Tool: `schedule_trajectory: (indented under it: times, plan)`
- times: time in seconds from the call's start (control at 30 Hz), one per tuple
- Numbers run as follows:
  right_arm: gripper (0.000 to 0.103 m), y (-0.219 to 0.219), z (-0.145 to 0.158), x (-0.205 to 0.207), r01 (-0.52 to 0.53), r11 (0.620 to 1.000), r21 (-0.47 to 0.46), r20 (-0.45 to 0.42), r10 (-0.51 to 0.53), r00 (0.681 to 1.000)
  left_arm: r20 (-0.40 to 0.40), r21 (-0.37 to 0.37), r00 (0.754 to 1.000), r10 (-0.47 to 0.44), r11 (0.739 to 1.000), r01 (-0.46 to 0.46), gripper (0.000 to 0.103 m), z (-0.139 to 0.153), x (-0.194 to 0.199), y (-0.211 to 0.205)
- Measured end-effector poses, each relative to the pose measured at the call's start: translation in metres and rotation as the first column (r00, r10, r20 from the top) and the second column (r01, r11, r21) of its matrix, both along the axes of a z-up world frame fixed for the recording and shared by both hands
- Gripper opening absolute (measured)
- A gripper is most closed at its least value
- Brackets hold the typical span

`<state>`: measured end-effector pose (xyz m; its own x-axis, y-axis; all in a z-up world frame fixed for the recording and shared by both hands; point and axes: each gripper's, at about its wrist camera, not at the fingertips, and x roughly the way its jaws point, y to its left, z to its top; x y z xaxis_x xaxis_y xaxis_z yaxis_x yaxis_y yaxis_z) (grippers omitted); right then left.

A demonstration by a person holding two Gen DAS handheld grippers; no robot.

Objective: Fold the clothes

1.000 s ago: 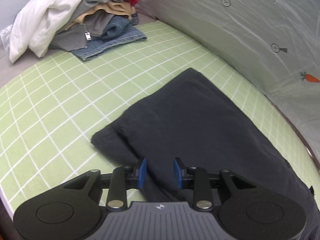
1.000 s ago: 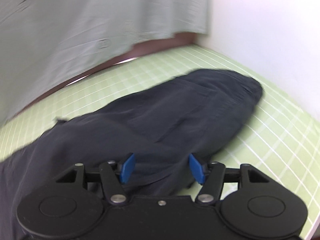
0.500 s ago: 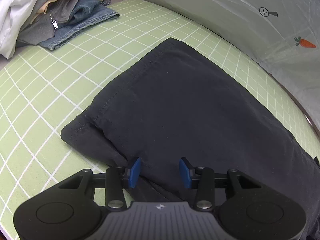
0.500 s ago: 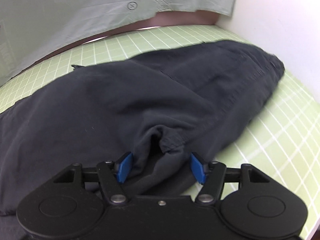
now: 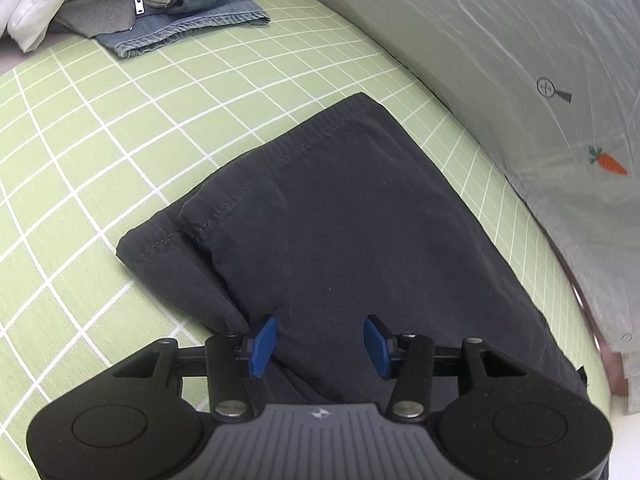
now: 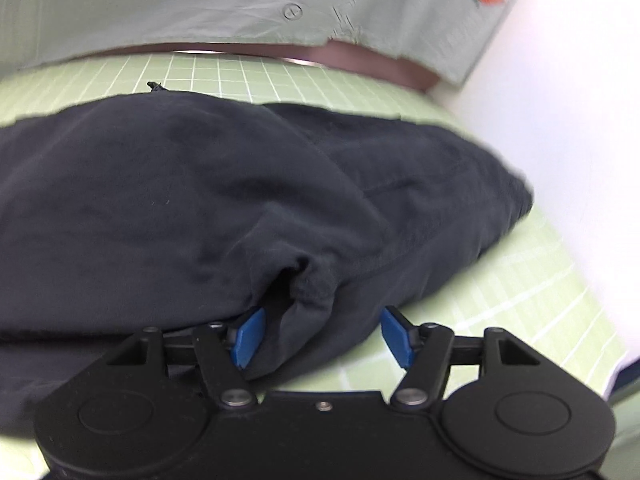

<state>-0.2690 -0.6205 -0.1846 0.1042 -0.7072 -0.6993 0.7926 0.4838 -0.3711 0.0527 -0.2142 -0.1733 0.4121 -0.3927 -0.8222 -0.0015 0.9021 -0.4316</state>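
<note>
A dark navy garment (image 5: 340, 224) lies folded lengthwise on the green checked sheet (image 5: 120, 152); it looks like trousers, with stitched hems at the far end. My left gripper (image 5: 320, 346) is open, its blue pads straddling the near edge of the cloth. In the right wrist view the same garment (image 6: 200, 184) bulges up, with a puckered fold (image 6: 308, 280) near my right gripper (image 6: 322, 338). That gripper is open; its left pad sits against the fold and its right pad is over the sheet.
A pile of clothes (image 5: 160, 4) with blue jeans and a grey zipped piece sits at the far left. A pale sheet with a carrot print (image 5: 608, 162) hangs along the right. A white wall (image 6: 560, 120) bounds the right side.
The left gripper has opened wider and the view shifted along the garment. The right gripper moved closer to the puckered fold, which now lies between its pads.
</note>
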Motion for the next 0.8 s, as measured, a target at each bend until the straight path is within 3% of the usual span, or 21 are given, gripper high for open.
schedule_trajectory:
  times: [0.13,0.3,0.43,0.73,0.8]
  plan:
    - [0.067,-0.006,0.004,0.01,-0.034,0.999,-0.036,-0.028,0.033,0.999,0.032,-0.01,0.999,0.014,1.0,-0.013,0.051,0.005,0.003,0.006]
    - [0.073,-0.021,0.009,0.006,0.023,0.999,-0.043,-0.002,-0.024,1.0,0.033,-0.036,0.993,0.111,0.993,-0.11,0.056,0.008,0.012,0.026]
    - [0.076,-0.031,0.013,0.002,0.056,0.998,-0.02,0.033,-0.055,0.998,0.026,-0.013,0.989,0.144,0.99,-0.143,0.057,0.007,0.017,0.037]
    - [0.076,-0.031,0.004,0.012,0.035,0.999,-0.022,-0.023,-0.035,0.999,0.005,-0.006,0.989,0.151,0.989,-0.151,0.058,0.001,0.033,0.037]
    - [0.076,-0.033,0.004,0.013,0.03,0.999,-0.026,-0.027,-0.03,0.999,0.005,0.0,0.989,0.147,0.989,-0.147,0.051,0.0,0.036,0.034]
